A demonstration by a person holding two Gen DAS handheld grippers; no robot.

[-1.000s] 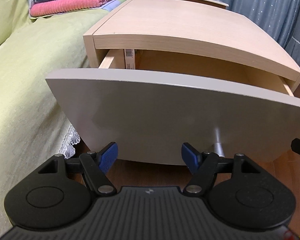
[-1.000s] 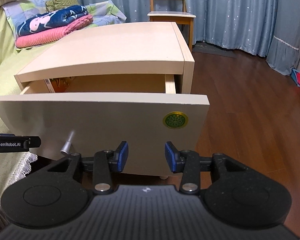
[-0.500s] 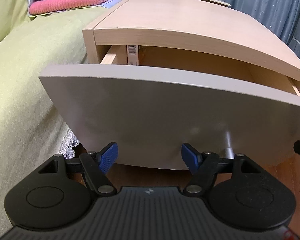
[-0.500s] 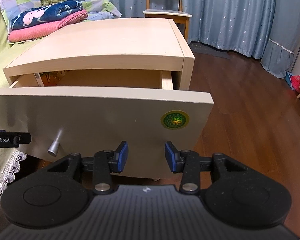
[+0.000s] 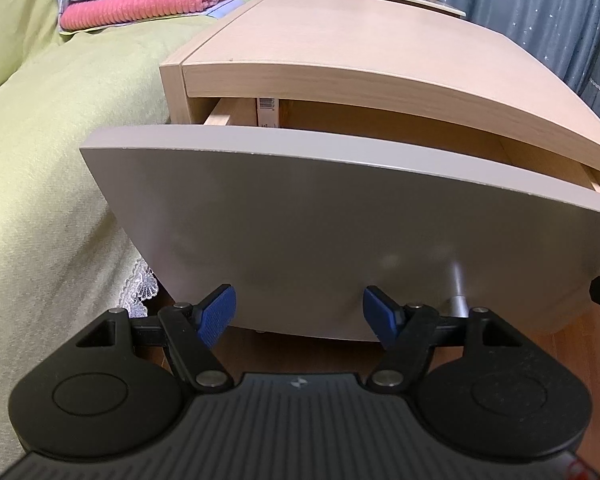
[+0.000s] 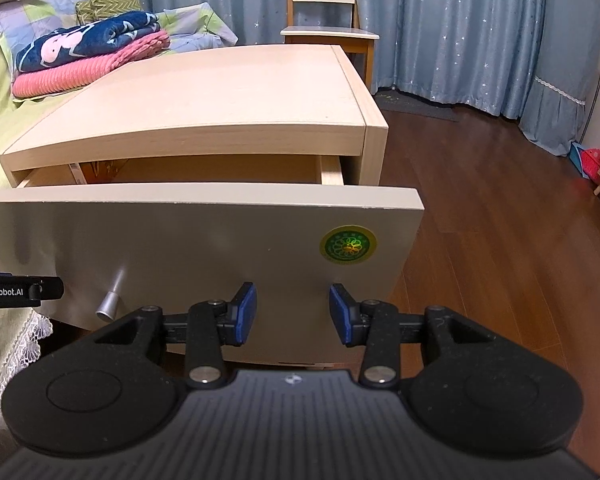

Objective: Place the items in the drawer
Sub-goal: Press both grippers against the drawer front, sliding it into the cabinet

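A light wood nightstand [image 5: 380,52] [image 6: 228,96] has its drawer pulled out; the grey drawer front [image 5: 320,220] [image 6: 180,240] fills the middle of both views. A silver knob [image 5: 458,300] [image 6: 110,306] sticks out of the front. A box with a barcode [image 5: 268,110] [image 6: 76,172] stands inside the drawer at its left end; the rest of the inside is hidden. My left gripper [image 5: 296,314] hangs open, empty, just before the front's lower edge. My right gripper [image 6: 292,312] is open and empty too, below a green round sticker [image 6: 349,246].
A bed with a yellow-green cover [image 5: 52,152] lies left of the nightstand, with folded pink and blue blankets [image 6: 88,52] on it. A wooden chair [image 6: 324,20] and blue curtains [image 6: 480,28] stand behind. Dark wood floor [image 6: 500,240] spreads to the right.
Both grippers have risen and drawn slightly nearer, so the drawer front sits lower and larger in view. Both stay open and empty.
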